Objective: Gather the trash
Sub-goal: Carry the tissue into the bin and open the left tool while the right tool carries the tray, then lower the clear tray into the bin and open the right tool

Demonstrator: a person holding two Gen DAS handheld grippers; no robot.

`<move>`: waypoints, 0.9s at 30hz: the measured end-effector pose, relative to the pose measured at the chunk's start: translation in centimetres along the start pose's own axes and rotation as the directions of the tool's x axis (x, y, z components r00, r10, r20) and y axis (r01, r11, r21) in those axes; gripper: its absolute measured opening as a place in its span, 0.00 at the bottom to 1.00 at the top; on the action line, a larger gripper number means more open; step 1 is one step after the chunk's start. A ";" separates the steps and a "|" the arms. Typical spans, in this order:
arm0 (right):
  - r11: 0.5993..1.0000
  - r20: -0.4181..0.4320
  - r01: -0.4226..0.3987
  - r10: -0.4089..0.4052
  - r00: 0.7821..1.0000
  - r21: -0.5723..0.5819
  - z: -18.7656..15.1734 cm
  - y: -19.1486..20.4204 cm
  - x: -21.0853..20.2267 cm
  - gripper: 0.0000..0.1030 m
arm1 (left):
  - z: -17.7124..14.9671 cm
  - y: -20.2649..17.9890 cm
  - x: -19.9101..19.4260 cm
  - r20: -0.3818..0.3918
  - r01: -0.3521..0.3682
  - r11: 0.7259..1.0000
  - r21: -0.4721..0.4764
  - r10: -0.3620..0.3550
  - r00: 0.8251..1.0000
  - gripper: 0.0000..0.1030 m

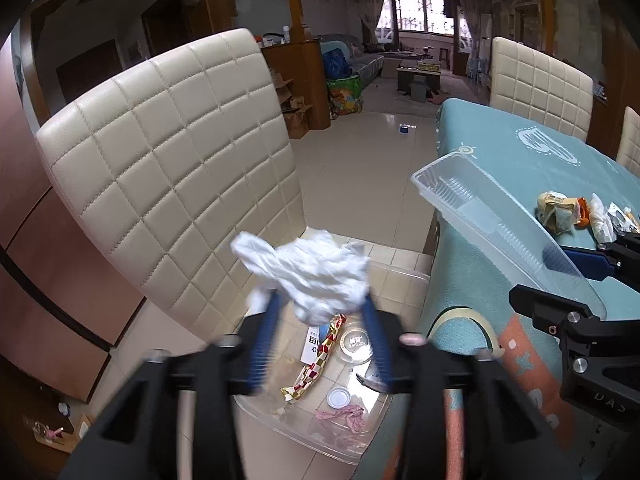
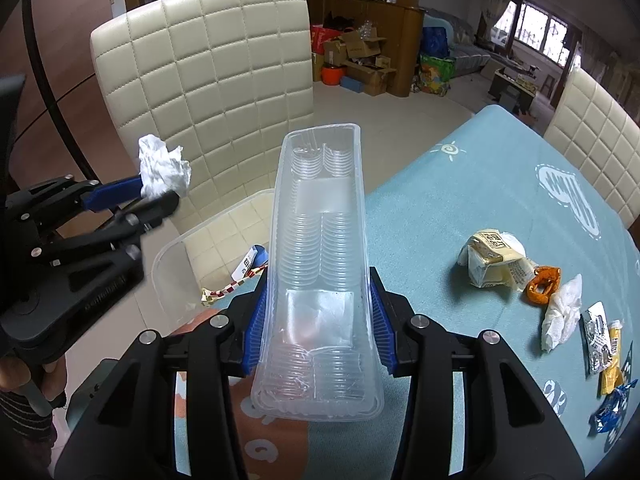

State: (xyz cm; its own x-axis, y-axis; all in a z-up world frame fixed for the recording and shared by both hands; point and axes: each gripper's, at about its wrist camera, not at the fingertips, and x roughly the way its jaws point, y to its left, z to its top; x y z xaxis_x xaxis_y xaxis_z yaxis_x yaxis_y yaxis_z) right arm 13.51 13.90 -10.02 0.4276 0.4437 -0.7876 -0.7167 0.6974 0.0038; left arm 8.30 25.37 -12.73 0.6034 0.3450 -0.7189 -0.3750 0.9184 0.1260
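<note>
Already the clear bin (image 1: pixel 320 420) on the chair seat (image 1: pixel 400 264) holds several scraps: a checked wrapper (image 1: pixel 316 360), a round lid (image 1: pixel 354 346) and pink bits (image 1: pixel 344 416). Above it, the left gripper (image 1: pixel 320 304) has its fingers apart, with a crumpled tissue (image 1: pixel 308 276) loose between their tips, seemingly about to drop in. To the right, the right gripper (image 2: pixel 318 320) is clamped on a long clear plastic tray (image 2: pixel 320 260). Farther right, on the table (image 2: pixel 460 200), a yellow carton (image 2: pixel 494 262), another tissue (image 2: pixel 562 316) and small packets (image 2: pixel 600 344) are not yet collected.
</note>
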 end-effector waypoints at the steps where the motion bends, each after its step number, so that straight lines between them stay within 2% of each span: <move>1: 1.000 0.000 0.000 0.000 1.000 0.001 0.1 0.0 0.0 0.45 | 0.0 0.3 0.0 0.003 0.002 1.000 -0.023 -0.002 1.000 0.74; 2: 1.000 0.000 0.000 0.000 1.000 0.001 0.1 0.0 0.0 0.46 | 0.0 0.7 -0.1 0.009 0.006 0.999 -0.042 -0.006 1.000 0.77; 8: 1.000 -0.002 -0.003 0.003 1.000 -0.010 0.2 0.4 0.0 0.46 | -0.3 2.1 -0.2 -0.005 0.012 0.996 -0.089 -0.013 1.000 0.77; 19: 0.999 -0.007 -0.026 0.025 1.000 -0.044 0.7 2.2 0.6 0.48 | -0.8 2.9 -1.7 0.012 -0.040 0.997 -0.069 0.041 0.999 0.77; 27: 0.997 -0.002 -0.029 0.029 1.000 -0.067 1.0 3.2 0.8 0.49 | -1.2 3.4 -2.0 0.008 -0.049 0.996 -0.071 0.050 0.999 0.77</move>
State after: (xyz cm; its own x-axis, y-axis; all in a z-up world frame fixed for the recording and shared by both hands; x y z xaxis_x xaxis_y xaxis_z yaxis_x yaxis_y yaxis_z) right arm 12.10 17.07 -9.95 0.4052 0.4624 -0.7887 -0.7644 0.6446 -0.0148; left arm 4.95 27.53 -11.71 0.5894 0.3919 -0.7064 -0.4531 0.8843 0.1126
